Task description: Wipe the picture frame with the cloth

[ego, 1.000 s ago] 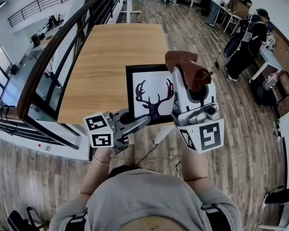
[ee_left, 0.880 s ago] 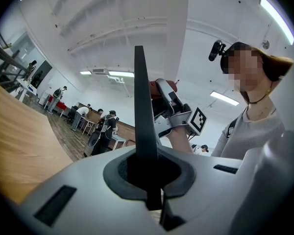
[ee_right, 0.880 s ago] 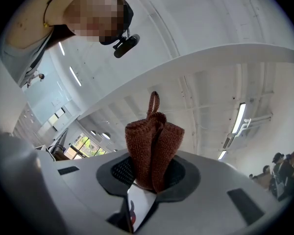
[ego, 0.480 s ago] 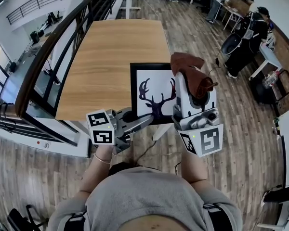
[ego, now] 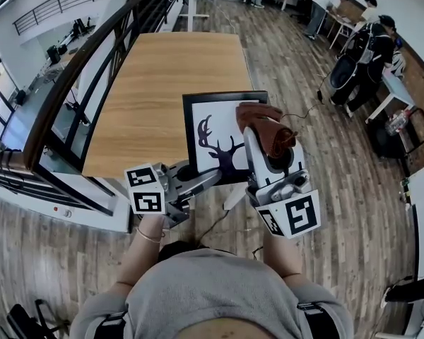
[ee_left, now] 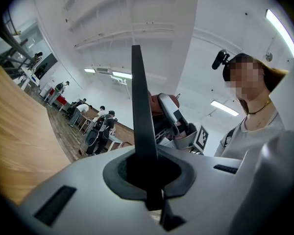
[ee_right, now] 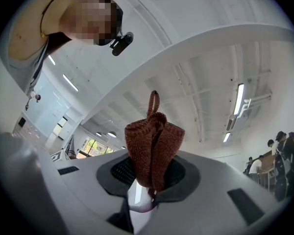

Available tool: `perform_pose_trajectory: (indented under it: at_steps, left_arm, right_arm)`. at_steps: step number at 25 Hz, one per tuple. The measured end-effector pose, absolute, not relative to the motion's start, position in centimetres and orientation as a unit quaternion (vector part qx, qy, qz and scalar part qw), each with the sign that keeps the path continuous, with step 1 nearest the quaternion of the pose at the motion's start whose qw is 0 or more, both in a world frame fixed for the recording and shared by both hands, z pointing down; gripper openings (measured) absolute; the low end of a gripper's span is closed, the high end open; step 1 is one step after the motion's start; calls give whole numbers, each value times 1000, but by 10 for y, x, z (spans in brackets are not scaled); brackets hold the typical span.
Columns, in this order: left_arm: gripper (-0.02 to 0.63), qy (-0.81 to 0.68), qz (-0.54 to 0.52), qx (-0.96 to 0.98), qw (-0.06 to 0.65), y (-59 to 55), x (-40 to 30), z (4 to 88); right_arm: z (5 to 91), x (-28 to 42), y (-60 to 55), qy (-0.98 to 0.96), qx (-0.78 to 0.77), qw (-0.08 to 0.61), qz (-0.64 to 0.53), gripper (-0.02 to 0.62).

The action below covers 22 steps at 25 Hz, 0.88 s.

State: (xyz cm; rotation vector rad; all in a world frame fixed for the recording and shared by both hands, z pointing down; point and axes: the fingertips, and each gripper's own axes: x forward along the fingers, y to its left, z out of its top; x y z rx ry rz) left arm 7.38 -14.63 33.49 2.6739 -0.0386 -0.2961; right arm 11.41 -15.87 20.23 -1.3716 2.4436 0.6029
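The black picture frame (ego: 215, 129) with a deer silhouette on white hangs over the table's near edge. My left gripper (ego: 198, 176) is shut on its lower edge. In the left gripper view the frame (ee_left: 139, 106) shows edge-on as a thin black blade rising from the jaws of that gripper (ee_left: 149, 180). A bunched brown knitted cloth (ego: 265, 127) sticks out of my right gripper (ego: 267, 141), which is shut on it. The cloth overlaps the frame's upper right part. In the right gripper view the cloth (ee_right: 153, 148) stands up out of the jaws of that gripper (ee_right: 147, 190).
The wooden table (ego: 162, 69) stretches away behind the frame. A dark railing (ego: 78, 76) runs along its left side above a lower floor. Several people stand at desks at the back right (ego: 364, 55). A water bottle (ego: 397, 119) stands at the right.
My right gripper has come down with the cloth, from above the frame's top right corner onto its upper right part. The left gripper has kept its hold in the same place.
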Motion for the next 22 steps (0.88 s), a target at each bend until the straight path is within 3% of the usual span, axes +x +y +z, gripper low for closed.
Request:
perform_pose_trajectory:
  at_steps: [22]
  left_arm:
    - [17,-27,-119,968,219,-146,73,330]
  right_arm:
    - [238,112,-134,870,-448,124,162,97]
